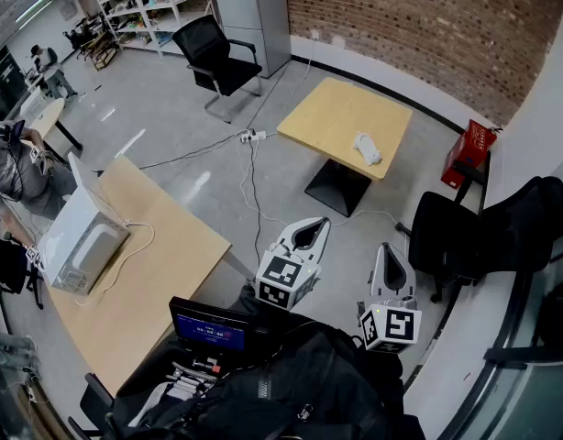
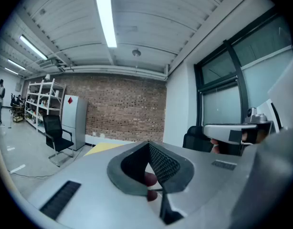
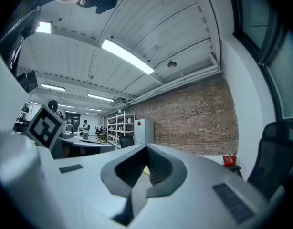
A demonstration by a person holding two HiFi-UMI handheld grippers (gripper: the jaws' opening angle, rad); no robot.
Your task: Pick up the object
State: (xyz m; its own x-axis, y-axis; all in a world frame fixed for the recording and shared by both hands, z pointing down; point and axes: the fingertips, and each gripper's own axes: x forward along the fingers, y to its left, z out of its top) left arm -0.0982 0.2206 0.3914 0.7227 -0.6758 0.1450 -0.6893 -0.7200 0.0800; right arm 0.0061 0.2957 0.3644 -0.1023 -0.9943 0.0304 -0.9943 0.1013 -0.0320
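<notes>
From the head view, two hand-held grippers are held low over the smooth grey floor. The left hand-held gripper (image 1: 322, 221) and the right hand-held gripper (image 1: 389, 247) are grey and pointed. Each one carries one cube with black and white squares. The small white lumpy object (image 1: 367, 148) lies on the square light-wood worktop (image 1: 332, 108), near its right edge and well apart from both grippers. A second, longer light-wood worktop (image 1: 162, 246) holds one boxy white microwave (image 1: 80, 241). There is one black office chair (image 1: 217, 58), and one red box (image 1: 469, 149) near the rough brick wall (image 1: 419, 16).

In the left gripper view, the two jaws of the left hand-held gripper (image 2: 149, 142) meet at their tips with nothing between them. The inside of one jaw is black with a tiny bumpy net pattern. Far behind stand the brick wall (image 2: 127, 109), one tall grey cabinet (image 2: 73, 120), the black office chair (image 2: 56, 133) and one long bright ceiling light (image 2: 104, 15).

In the right gripper view, the two jaws of the right hand-held gripper (image 3: 146, 147) are pressed together and hold nothing. The red box (image 3: 228, 160) sits small by the brick wall (image 3: 199, 118).
</notes>
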